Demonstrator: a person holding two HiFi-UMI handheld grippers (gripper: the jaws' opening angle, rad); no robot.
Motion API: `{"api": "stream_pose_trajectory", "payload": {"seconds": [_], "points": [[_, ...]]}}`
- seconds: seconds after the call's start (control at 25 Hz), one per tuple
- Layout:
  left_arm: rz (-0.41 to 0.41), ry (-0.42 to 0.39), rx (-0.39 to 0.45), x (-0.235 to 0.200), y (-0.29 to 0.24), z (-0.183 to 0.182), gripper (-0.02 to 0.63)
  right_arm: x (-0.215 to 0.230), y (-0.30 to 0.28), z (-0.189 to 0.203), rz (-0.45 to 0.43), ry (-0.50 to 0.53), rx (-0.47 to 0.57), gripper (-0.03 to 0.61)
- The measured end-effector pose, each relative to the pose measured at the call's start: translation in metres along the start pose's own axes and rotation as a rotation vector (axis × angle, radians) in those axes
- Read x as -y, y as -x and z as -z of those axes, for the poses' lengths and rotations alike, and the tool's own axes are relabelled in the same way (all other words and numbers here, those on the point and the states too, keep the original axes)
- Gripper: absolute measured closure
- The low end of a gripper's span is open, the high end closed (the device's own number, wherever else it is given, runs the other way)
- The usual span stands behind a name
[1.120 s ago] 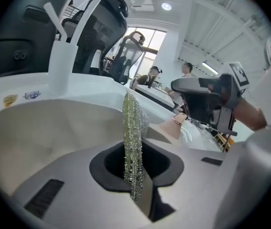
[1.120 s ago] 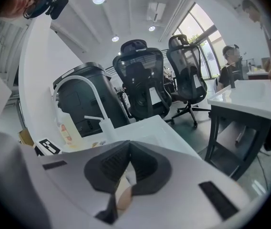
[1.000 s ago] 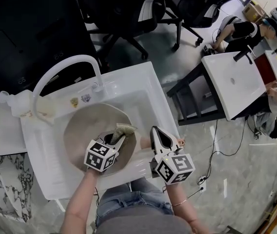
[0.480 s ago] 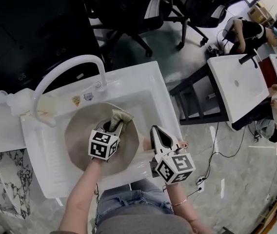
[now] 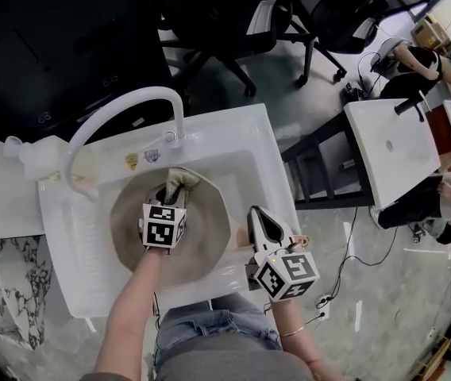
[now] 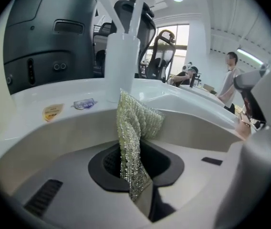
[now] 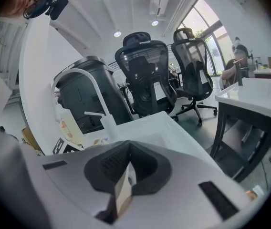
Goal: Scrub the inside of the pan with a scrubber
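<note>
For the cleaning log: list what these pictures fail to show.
1. Floor of the pan under the scrubber: head view, covered by the left gripper.
2. The handle: head view, mostly behind the right gripper.
3. The stickers on the sink rim: unreadable, too small.
4. The drain: head view, under the pan.

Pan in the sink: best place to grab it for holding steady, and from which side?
Its handle, from the person's right: it sticks out sideways past the round pan rim, thin enough for jaws. The right gripper is clamped there.
</note>
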State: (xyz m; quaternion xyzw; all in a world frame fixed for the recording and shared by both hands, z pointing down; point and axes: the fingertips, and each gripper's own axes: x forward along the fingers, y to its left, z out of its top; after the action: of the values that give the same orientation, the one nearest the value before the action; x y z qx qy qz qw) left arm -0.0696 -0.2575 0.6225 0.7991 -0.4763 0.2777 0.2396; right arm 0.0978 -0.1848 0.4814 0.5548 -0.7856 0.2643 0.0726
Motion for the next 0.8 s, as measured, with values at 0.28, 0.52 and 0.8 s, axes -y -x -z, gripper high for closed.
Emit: {"api": "stream_pose_trajectory", "payload": {"seconds": [0.28,0.52,0.8], "points": [[-0.188,0.081,-0.014,-0.052,0.016,0.008,0.548,-0.01,-0.001,0.002,-0.021,0.015,-0.005,0.568],[-0.368,0.153,-0.066,-0.087,0.049,0.021,0.548,-0.019,0.001,0.003,-0.041,0.025,-0.012,0.568],[-0.515,0.255,-0.125,-0.1,0.084,0.037,0.546,-0.031,0.006,0.001,-0.071,0.037,0.0,0.568]]}}
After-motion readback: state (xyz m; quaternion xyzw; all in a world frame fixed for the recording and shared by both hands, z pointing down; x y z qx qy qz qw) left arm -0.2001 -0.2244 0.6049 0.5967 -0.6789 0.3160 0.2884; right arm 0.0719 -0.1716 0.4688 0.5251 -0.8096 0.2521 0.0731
